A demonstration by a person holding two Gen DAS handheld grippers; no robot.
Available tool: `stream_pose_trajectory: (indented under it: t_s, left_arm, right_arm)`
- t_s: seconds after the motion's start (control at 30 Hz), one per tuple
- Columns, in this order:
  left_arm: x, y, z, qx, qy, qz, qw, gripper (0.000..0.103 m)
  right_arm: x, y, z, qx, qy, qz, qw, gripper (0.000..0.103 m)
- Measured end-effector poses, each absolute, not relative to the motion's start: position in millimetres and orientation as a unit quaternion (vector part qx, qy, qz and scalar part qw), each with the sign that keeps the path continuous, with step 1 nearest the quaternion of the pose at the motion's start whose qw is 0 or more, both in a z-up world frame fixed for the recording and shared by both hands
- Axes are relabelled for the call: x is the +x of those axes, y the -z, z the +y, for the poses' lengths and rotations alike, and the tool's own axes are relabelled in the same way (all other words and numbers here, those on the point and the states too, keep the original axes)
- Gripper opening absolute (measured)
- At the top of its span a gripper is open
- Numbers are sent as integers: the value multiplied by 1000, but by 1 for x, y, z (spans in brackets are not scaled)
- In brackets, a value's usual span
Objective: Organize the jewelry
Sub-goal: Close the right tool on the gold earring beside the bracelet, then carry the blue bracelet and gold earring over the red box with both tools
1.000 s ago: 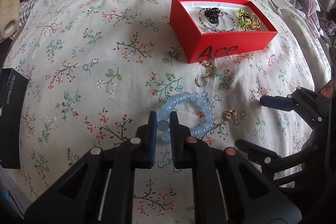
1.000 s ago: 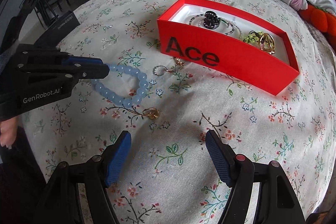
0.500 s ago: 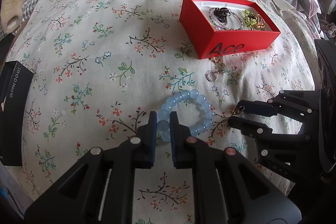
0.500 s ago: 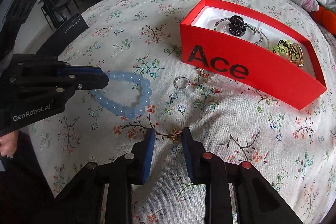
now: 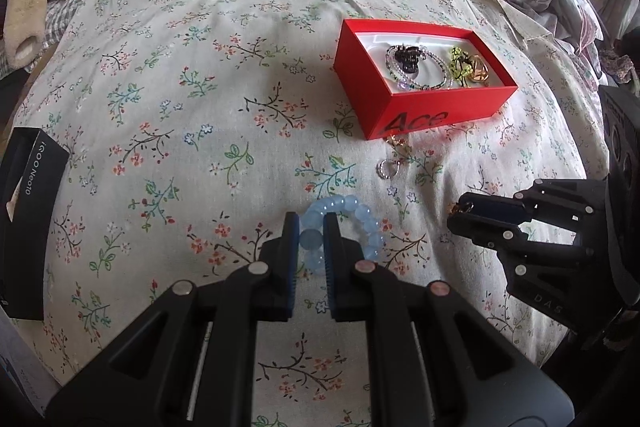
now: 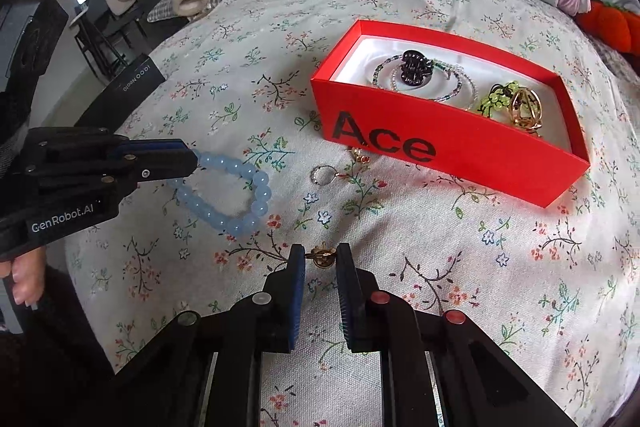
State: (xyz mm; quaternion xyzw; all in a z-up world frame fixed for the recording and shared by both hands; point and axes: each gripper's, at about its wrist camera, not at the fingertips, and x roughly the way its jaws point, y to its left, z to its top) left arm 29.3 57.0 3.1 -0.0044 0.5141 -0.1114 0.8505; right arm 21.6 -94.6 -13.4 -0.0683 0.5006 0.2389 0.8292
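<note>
Now left tool (image 5: 311, 241) clamped on blue bead bracelet (image 5: 362, 223), right tool (image 6: 321, 257) pinching gold earring (image 6: 321, 254), beside red box (image 6: 440, 143).

bracelet (image 5: 362, 223): glossy translucent blue beads, between left pads
earring (image 6: 321, 255): shiny gold metal, between right pads
box (image 6: 440, 147): matt red card
bedspread (image 5: 200, 107): woven floral cloth
</note>
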Motion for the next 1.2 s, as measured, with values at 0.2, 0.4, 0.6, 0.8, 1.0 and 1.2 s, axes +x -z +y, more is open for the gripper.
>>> stream_pose_trajectory:
  t_s: [0.2, 0.4, 0.6, 0.8, 1.0, 1.2]
  left_arm:
    - [31, -28, 57, -31, 118, 484, 867, 13]
    - [34, -47, 52, -45, 125, 461, 878, 13]
    - [40, -62, 45, -66, 130, 447, 883, 13]
    - [47, -75, 25, -70, 141, 430, 889, 13]
    - [58, -87, 7, -88, 155, 407, 896, 13]
    - [75, -89, -14, -109, 164, 391, 899, 13]
  right_arm:
    - [27, -10, -114, -44, -222, 479, 848, 16]
    - [31, -28, -132, -22, -210, 465, 860, 16]
    - [38, -39, -148, -7, -201, 456, 867, 16]
    - [48, -47, -164, 6, -187, 448, 874, 16]
    - [62, -51, -180, 28, -177, 449, 876, 16]
    - [77, -50, -191, 44, -164, 453, 875, 16]
